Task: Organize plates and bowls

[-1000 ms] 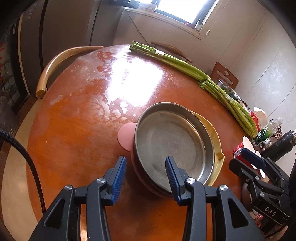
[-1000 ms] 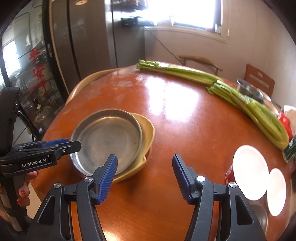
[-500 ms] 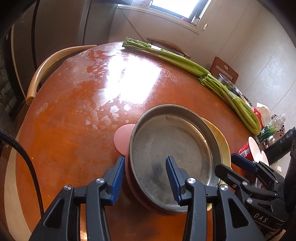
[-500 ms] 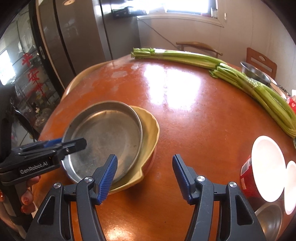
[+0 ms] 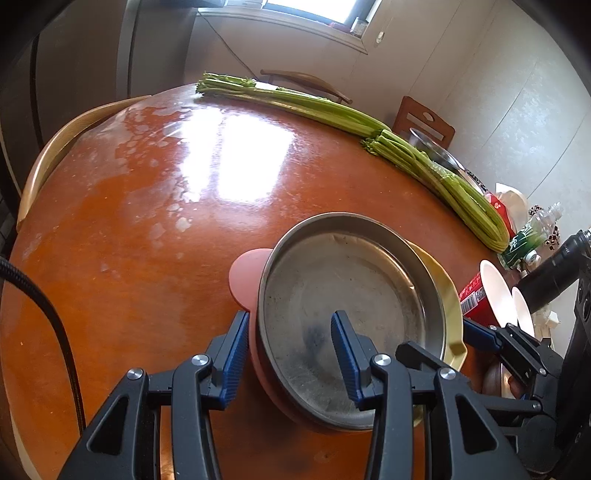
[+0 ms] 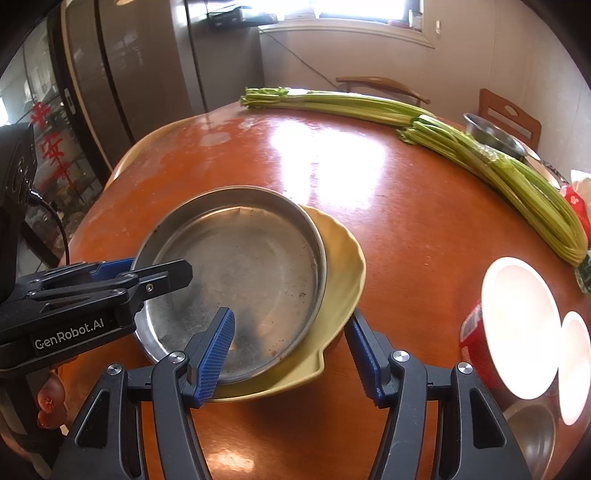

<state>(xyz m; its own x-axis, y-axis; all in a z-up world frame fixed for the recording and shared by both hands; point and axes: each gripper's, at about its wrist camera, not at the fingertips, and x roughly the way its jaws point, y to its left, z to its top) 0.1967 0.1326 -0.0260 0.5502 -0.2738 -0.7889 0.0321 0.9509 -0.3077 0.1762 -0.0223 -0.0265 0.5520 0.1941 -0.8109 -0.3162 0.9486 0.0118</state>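
Bright window (image 5: 317,9) above pale walls; wooden chairs (image 6: 509,114) ring the table (image 5: 147,221).

metal pan (image 5: 343,295) | upright, empty | stacked atop yellow plate (image 6: 343,258), pink plate (image 5: 245,275)

On your table (image 6: 424,229) the metal pan (image 6: 240,273) sat on the scalloped plate (image 6: 343,273), which jutted out toward three o'clock. The celery (image 6: 480,162) lay behind them from twelve to two o'clock. Two bowls (image 6: 521,325) stood at three o'clock, well apart from the stack.
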